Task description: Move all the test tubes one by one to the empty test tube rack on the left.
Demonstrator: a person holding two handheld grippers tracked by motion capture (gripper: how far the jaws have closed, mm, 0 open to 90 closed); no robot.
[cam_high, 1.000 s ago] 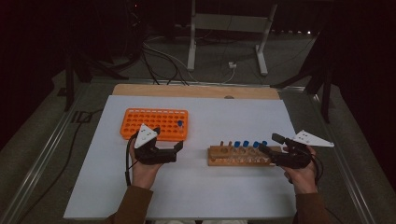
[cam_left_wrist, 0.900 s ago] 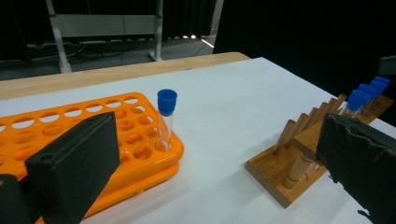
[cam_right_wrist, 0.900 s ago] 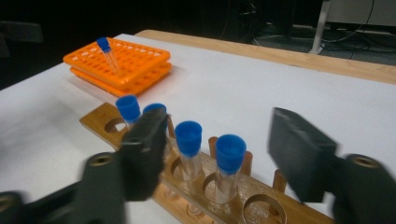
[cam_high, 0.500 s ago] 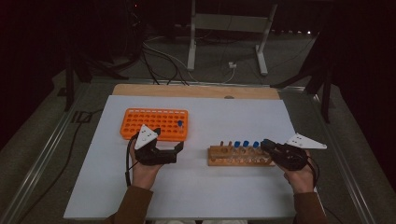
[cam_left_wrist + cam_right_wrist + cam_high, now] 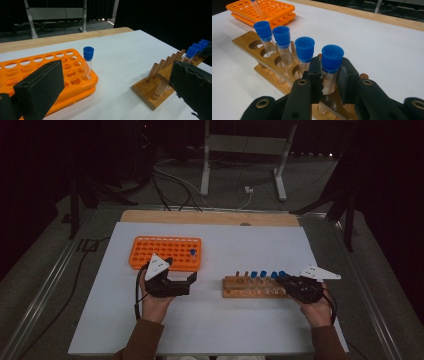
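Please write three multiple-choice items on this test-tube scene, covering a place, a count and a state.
1. Where does the lone tube stand?
A. orange rack
B. wooden rack
C. bare table

2. How many blue-capped tubes stand in the wooden rack?
A. two
B. four
C. six

3. How are the right tongs?
A. wide open
B. shut on a tube
C. shut on nothing

Answers: 1 A, it sits in a hole of the orange rack; 2 B, four caps line up in the right gripper view; 3 B, the jaws clamp the end tube below its cap.

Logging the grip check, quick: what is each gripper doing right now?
Left gripper: open, holding nothing.
Right gripper: jaws just closed on the nearest blue-capped test tube in the wooden rack.
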